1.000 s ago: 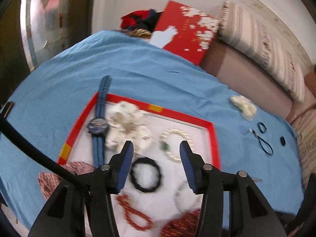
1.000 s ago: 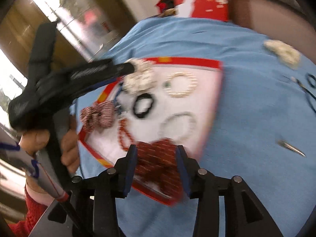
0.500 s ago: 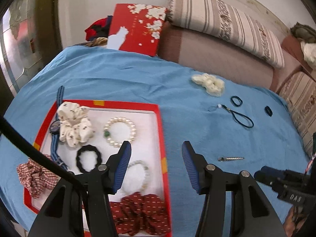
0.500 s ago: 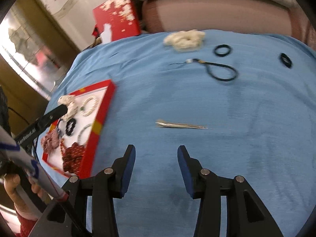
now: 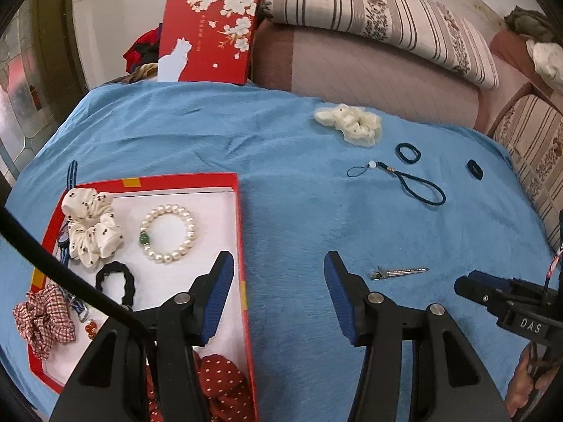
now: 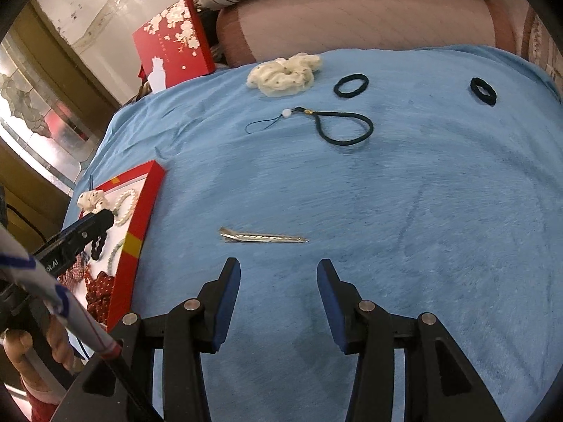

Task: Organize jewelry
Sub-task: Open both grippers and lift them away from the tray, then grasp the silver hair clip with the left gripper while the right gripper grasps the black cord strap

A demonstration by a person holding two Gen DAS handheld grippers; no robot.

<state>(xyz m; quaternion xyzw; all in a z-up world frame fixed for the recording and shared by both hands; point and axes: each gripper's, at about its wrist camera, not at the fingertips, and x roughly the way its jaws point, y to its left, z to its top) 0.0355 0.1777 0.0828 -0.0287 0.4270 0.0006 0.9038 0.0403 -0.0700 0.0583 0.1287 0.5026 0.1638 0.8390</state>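
Observation:
A red-rimmed tray (image 5: 242,232) at the left holds a pearl bracelet (image 5: 167,234), a white dotted scrunchie (image 5: 91,230), a black scrunchie (image 5: 114,283), a plaid scrunchie (image 5: 44,316) and a red dotted scrunchie (image 5: 221,383). On the blue cloth lie a silver hair clip (image 6: 262,237), a cream scrunchie (image 6: 283,74), a dark cord strap (image 6: 343,125) and two black hair ties (image 6: 350,85) (image 6: 483,91). My left gripper (image 5: 278,265) is open and empty over the tray's right edge. My right gripper (image 6: 278,272) is open and empty just short of the hair clip.
A red gift box (image 5: 207,37) with white blossoms stands at the back edge of the table. A brown sofa with a striped cushion (image 5: 380,21) runs behind the table. The tray also shows at the left of the right wrist view (image 6: 140,218).
Both grippers have swung right, away from the tray. The right gripper now faces the hair clip and has come closer to it. The left gripper's view has shifted to the tray's right edge.

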